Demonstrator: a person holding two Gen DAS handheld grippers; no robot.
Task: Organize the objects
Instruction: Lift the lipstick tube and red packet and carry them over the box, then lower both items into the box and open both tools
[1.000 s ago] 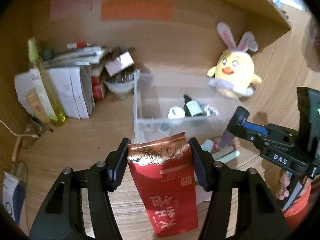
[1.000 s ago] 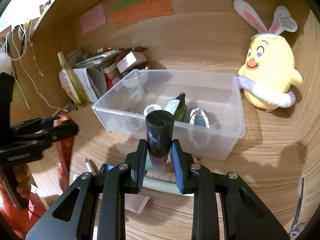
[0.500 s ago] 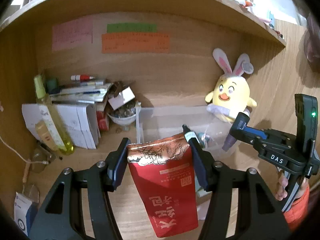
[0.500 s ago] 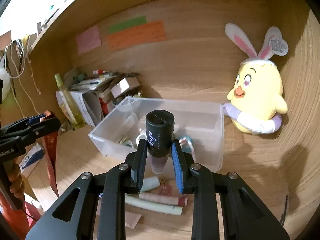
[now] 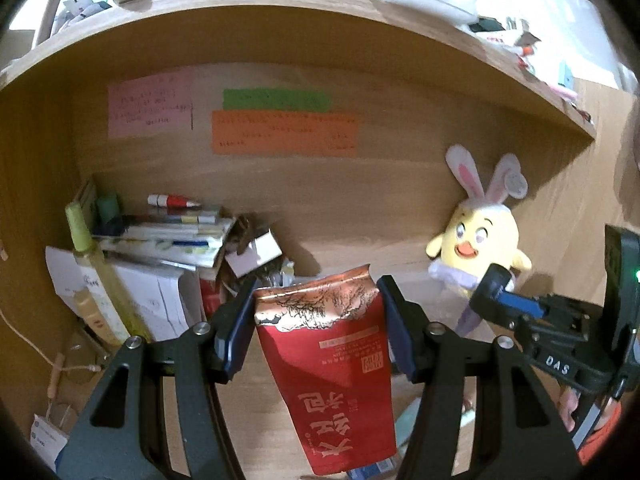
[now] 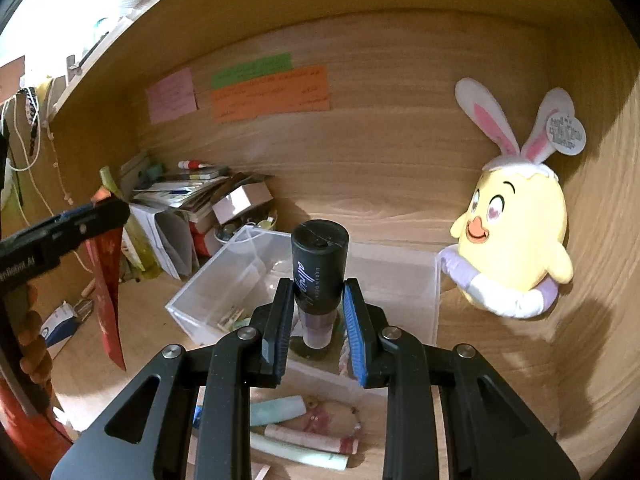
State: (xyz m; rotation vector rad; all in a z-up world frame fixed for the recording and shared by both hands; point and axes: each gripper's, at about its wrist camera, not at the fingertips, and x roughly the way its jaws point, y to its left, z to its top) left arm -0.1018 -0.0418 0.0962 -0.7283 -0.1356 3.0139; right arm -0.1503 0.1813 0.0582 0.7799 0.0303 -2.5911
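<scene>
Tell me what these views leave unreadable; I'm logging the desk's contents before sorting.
- Clear bin contents: right view, blocked by the black-capped bottle and right gripper.
- Sticky notes: writing too small and blurred in both views.
- Red pouch: hides the bin in the left view.

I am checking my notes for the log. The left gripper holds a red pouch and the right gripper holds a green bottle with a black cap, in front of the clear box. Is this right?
One detail is wrong: the bottle in the right gripper is not green. The right wrist view shows a black cap over a clear, pale purple body. The rest holds: the left gripper grips the red pouch, and the clear box lies behind.
</scene>
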